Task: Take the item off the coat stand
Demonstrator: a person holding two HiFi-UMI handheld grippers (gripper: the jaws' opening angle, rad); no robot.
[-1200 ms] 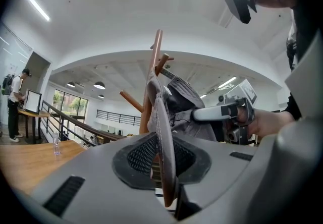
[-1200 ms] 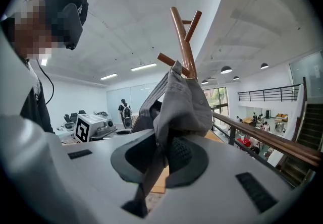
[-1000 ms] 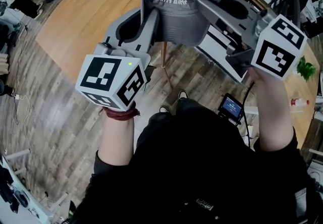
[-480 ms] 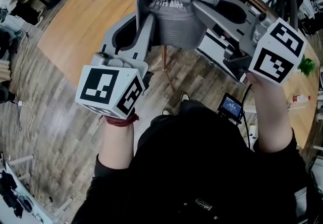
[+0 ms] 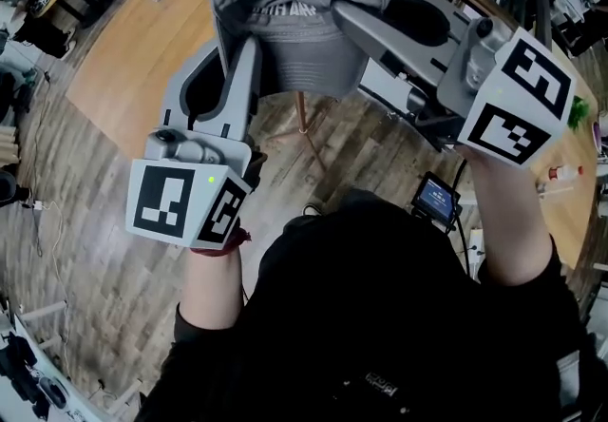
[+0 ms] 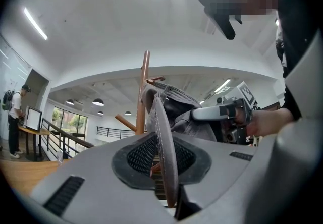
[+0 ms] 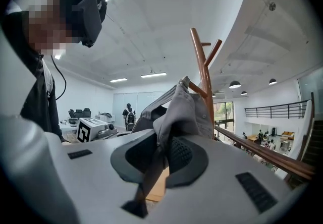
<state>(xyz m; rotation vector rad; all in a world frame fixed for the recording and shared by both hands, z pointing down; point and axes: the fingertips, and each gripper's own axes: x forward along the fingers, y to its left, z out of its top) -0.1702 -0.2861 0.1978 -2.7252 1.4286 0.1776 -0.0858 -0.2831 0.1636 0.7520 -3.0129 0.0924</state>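
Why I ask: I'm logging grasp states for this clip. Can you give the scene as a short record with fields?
item: grey cap
support: wooden coat stand; the cap appears hung on one of its pegs
left hand-held gripper: shut on the cap's brim
right hand-held gripper: shut on the cap's fabric edge
task state: cap gripped from both sides, not yet off the stand

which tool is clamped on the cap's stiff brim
The left tool: the stitched brim of the cap stands between its jaws. The right tool pinches soft crown fabric instead.
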